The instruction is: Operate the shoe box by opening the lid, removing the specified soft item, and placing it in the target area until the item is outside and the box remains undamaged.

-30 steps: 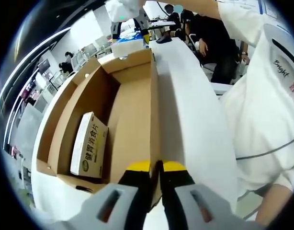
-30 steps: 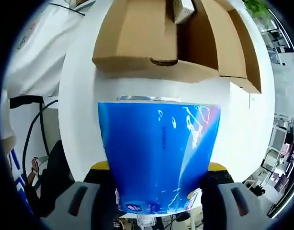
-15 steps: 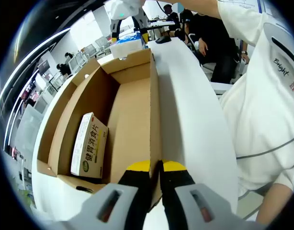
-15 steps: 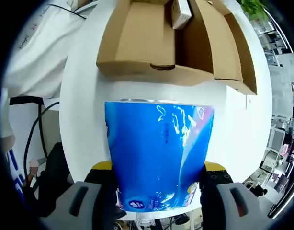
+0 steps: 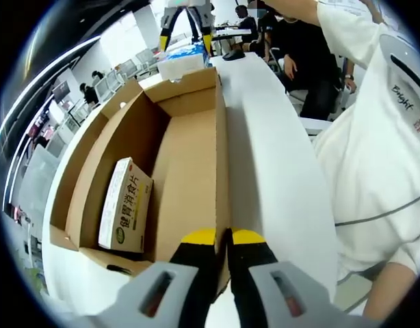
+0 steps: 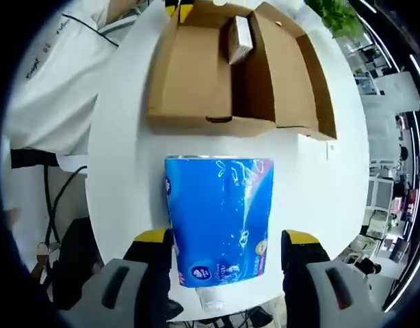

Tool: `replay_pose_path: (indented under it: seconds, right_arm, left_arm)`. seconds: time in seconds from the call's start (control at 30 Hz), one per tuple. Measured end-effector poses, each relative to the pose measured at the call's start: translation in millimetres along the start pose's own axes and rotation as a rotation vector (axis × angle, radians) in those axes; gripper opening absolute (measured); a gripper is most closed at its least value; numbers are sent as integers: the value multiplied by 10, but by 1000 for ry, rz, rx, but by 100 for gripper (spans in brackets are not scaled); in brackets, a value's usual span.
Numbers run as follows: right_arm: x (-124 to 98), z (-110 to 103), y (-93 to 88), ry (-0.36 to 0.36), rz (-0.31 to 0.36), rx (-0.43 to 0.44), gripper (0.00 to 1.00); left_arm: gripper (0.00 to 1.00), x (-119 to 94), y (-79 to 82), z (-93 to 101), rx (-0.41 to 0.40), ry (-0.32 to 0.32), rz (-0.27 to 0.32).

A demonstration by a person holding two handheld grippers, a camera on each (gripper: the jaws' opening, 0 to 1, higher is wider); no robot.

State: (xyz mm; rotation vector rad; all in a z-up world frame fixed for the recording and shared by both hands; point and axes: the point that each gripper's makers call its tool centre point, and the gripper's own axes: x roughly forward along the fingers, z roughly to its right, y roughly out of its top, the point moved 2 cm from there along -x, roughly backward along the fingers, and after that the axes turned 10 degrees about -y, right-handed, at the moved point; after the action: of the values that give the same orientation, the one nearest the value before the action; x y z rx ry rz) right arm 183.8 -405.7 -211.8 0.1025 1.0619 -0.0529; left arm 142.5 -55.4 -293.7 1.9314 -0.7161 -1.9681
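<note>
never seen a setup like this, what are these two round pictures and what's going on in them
There is no robot here: a person in a white shirt holds a two-jaw gripper in each hand, and a fisheye camera rides on each one, which is why the pictures are round.

In the left gripper view, the left gripper is shut on the side wall of an open cardboard shoe box on a white table. A small carton lies inside the box.

The right gripper view looks down at the same table from the other end. A blue soft pack lies on the table outside the box, between the yellow tips of the right gripper. The jaws stand open, with a slim gap at each side of the pack, so it looks released.
</note>
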Motion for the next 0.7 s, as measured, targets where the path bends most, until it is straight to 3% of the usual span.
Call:
replay_pose_path:
  seconds: [0.1,0.13,0.2,0.23,0.37,0.47,0.5,0.57,0.67,0.7]
  right_arm:
    - [-67,59,114,-30,81,63,66]
    - [-98,90,178,-46,135,53,65]
    - [-122,139,174,-72,146,17,64]
    - [-147,181,167,-99,147,56,63]
    - [-288,264,401,-143,338,184,60]
    - [-376,334,504,-208,446,187,60]
    - [-408,370,545,-230,490,228,60]
    - [-446,419,580,-263,535,266,60]
    - [-440,471,546,-340,511,307,59]
    - [-453,479,576,-360,535,303,58]
  left_arm:
    - [4,1,-4,2,1,-1,3]
    - [4,1,-4,-1,3,0,4]
    - [4,2,-5,-2,3,0,3]
    - [4,3,-5,-2,3,-1,3]
    - [4,6,-6,-2,5,1,5]
    - [4,8,-5,-3,3,-1,5]
    - [4,8,-5,-3,5,-2,5]
    - [4,9,-4,-2,0,-2,7]
    - [4,11,-4,-5,2,3,8]
    - [4,12,-3,-5,4,4,10]
